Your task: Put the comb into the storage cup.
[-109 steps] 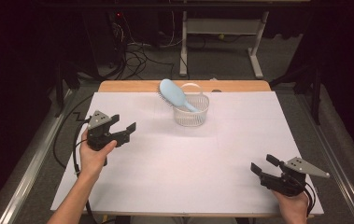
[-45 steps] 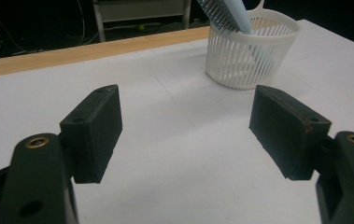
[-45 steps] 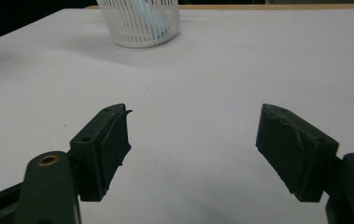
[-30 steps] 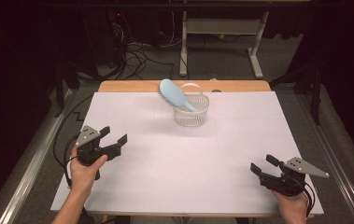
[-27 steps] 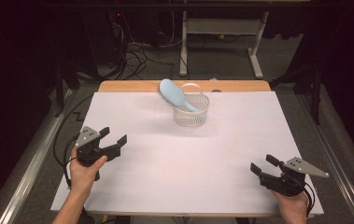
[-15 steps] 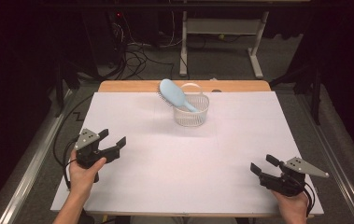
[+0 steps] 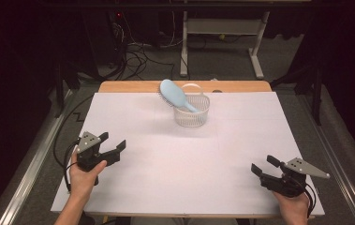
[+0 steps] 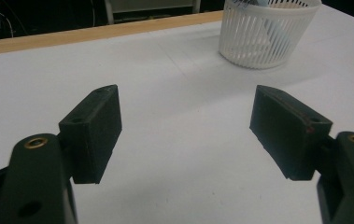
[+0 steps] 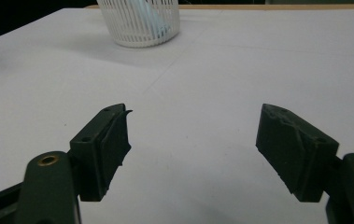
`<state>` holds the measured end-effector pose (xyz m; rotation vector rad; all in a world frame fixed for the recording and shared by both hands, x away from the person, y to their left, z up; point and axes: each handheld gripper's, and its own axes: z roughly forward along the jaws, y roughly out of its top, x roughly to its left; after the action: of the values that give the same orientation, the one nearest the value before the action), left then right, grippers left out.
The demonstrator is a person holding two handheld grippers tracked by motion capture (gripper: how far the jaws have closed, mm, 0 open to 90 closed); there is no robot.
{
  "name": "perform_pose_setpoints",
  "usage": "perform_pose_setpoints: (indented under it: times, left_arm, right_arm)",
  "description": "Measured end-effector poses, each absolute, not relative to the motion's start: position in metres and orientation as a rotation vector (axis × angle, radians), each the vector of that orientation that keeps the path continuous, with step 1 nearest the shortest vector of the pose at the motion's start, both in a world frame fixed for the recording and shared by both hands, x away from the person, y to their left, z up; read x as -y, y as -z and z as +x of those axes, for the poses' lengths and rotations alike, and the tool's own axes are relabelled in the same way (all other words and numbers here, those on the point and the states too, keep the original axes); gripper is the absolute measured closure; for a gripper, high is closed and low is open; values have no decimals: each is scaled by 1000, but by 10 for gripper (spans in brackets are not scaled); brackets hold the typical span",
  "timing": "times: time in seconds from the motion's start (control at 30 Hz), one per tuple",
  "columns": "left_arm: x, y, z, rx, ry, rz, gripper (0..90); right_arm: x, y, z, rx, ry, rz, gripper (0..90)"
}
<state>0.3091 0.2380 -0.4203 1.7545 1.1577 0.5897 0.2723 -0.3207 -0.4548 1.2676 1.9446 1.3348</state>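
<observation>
scene: white basket (image 7: 192,110) at the far middle of the table (image 7: 166,187), light blue hairbrush (image 7: 175,94) standing in it, head up and leaning out over the rim toward the left
left gripper (image 7: 111,145): near-left on the table, jaws spread, nothing between them, aimed roughly at the basket
right gripper (image 7: 262,165): near-right corner, jaws gaping too, empty, low over the table top
gap: both grippers well apart from the basket; bare white surface in between
step, my read: both hands parked, brush looks put away; if anything follows it's a reach to the brush or the basket
which hand: left is better lined up; its own view has the basket (image 8: 267,32) up ahead to the right
grasp advice: take the brush at the head, where it clears the rim, pads across the flat faces, not the bristles
risk: basket looks light and the brush is leaning on its rim, so a sideways pull would likely tip it; lift straight up along the handle
backup: right gripper could pin the basket (image 9: 139,22) rim while the left lifts
bristle side: too small to tell in the high view
</observation>
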Motion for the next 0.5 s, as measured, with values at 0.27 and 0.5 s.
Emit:
perform_pose_setpoints:
  times: [0.27, 0.5]
  left_arm:
    - [-239, 426, 309, -1169, -601, 1756, 259]
    - [-240, 431, 307, -1179, -598, 1752, 259]
  right_arm:
    - [321, 455, 272, -1945, -1333, 1267, 258]
    - [321, 455, 273, -1946, -1333, 1264, 257]
